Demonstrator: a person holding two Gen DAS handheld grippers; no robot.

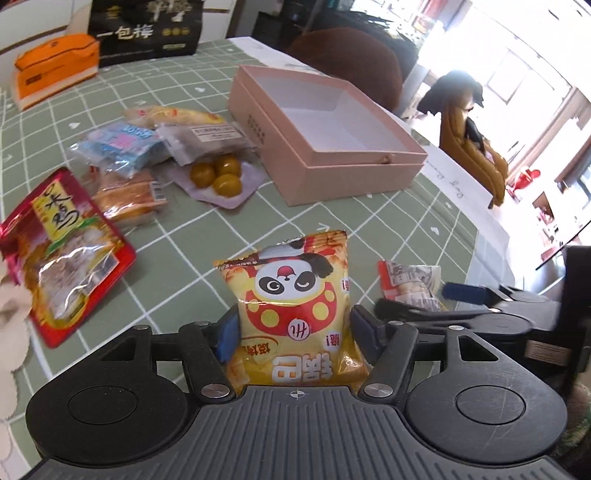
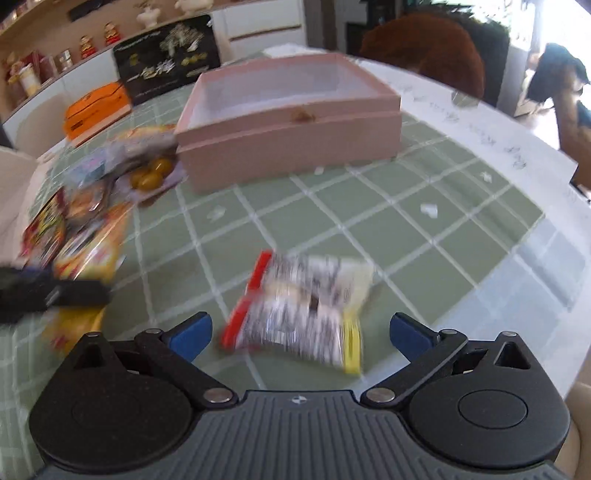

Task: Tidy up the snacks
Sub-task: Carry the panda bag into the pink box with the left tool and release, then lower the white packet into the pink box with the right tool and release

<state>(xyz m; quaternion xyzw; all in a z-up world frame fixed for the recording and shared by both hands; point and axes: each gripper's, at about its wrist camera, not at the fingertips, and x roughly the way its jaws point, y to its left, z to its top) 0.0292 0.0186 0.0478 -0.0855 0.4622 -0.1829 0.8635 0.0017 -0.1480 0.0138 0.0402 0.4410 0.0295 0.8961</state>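
While the pink box (image 1: 354, 173) sits open on the green checked tablecloth (image 1: 258, 229), two grippers work in front of it. There is one box, and its inside is white.

The left gripper (image 1: 294, 325) is in front of the pink box. Its two blue pads touch both sides of one yellow panda bag (image 1: 291, 295), so it has hold of the bag. The bag shows a winking panda face and red shapes with yellow dots. Its big white letters are upside down, and I cannot read them for sure.

The right gripper (image 2: 301, 328) is also in front of the pink box. Its fingers stand wide apart. One red and white snack pack (image 2: 299, 306) lies flat between them, and neither pad touches it. This view is blurry, so its writing cannot be read.

Left of the pink box lie six more snacks: one yellow pack (image 1: 173, 114), one blue pack (image 1: 122, 144), one grey pack (image 1: 207, 138) with a small white label, one pack of three round yellow balls (image 1: 218, 173), one bread pack (image 1: 125, 199) and one red pack (image 1: 62, 251) with black brush writing.

Behind and to the left of the pink box stand one orange box (image 1: 55, 66) and one black bag (image 1: 147, 29) that says "一包梅".
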